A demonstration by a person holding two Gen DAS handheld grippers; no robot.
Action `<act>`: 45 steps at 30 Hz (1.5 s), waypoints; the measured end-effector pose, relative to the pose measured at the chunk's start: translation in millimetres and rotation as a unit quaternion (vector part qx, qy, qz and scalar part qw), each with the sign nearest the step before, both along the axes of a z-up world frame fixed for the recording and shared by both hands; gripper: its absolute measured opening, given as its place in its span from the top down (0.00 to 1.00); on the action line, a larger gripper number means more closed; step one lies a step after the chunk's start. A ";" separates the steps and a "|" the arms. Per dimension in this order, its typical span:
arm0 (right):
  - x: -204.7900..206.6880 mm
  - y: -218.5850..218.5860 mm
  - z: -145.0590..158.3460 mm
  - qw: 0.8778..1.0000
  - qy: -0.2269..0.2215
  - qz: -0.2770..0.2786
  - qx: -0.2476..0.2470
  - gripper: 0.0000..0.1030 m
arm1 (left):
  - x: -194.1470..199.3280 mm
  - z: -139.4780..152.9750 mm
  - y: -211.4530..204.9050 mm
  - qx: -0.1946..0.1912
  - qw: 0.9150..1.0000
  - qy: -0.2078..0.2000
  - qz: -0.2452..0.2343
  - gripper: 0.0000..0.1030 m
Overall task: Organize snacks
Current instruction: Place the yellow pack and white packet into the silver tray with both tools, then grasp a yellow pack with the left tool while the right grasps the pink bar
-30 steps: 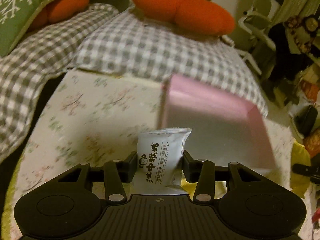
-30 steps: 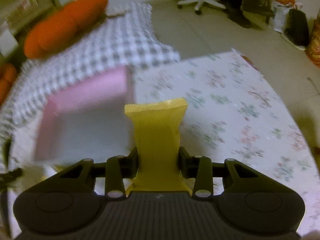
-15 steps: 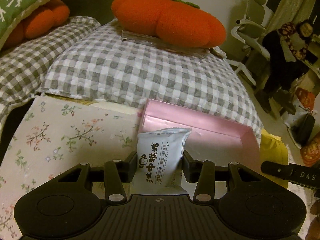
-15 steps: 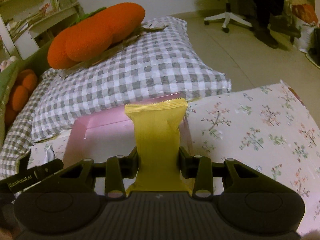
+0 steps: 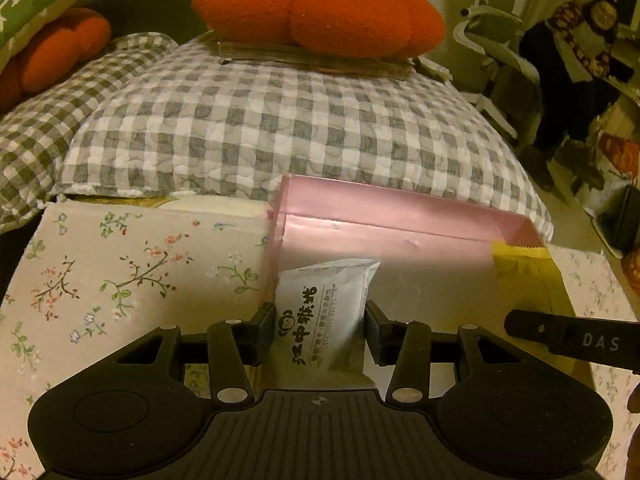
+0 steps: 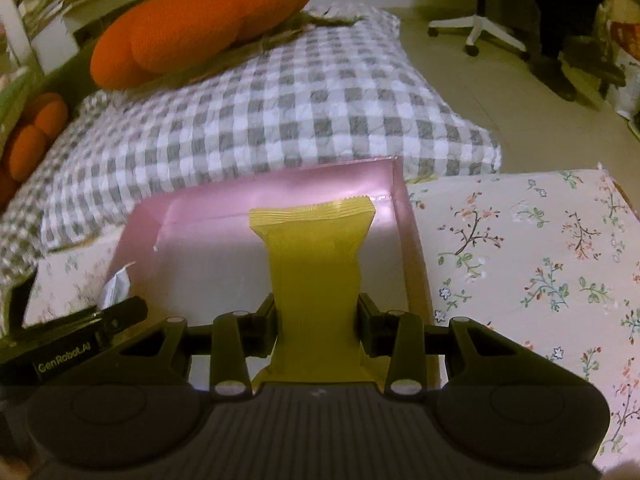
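Both grippers had been carried over the open pink cardboard box (image 5: 400,216). Above its floor, the yellow crimped snack packet (image 6: 316,280) was clamped by the right gripper (image 6: 317,326); the white printed snack sachet (image 5: 320,312) sat between the left gripper's (image 5: 320,330) opening jaws, apparently about to drop.

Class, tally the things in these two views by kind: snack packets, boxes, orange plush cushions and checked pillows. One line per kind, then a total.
Snack packets: 2, a white packet and a yellow packet
Boxes: 1, the pink box
Orange plush cushions: 2, big cushion and small cushion
Checked pillows: 2, large pillow and side pillow
Total: 7
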State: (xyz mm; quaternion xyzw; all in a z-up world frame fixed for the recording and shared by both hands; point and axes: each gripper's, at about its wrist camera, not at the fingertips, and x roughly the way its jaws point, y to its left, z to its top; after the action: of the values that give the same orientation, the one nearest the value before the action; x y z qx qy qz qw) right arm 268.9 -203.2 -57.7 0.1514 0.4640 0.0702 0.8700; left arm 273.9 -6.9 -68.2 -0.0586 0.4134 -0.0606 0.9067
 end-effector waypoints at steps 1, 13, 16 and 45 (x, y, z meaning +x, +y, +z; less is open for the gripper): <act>-0.3 0.1 -1.1 1.000 0.003 -0.001 -0.002 0.63 | -0.1 0.4 0.5 0.000 1.000 0.000 -0.001 0.55; -15.5 -26.3 24.4 0.998 -0.004 -0.036 0.041 0.36 | -17.8 31.8 13.6 -0.023 1.000 -0.008 0.014 0.34; -21.0 -32.4 30.9 0.998 0.003 -0.039 0.043 0.29 | -26.4 38.2 18.3 -0.030 0.999 -0.003 0.021 0.27; -109.0 -43.3 32.0 0.993 0.113 0.018 0.032 0.20 | -130.4 10.9 7.3 -0.057 0.991 0.122 0.003 0.18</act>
State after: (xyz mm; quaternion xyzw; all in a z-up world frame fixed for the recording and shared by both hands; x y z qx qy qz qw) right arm 159.9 -246.5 -25.7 0.1780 0.5593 0.0829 0.8054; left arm 143.4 0.4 -57.2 -0.1180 0.5165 -0.0736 0.8449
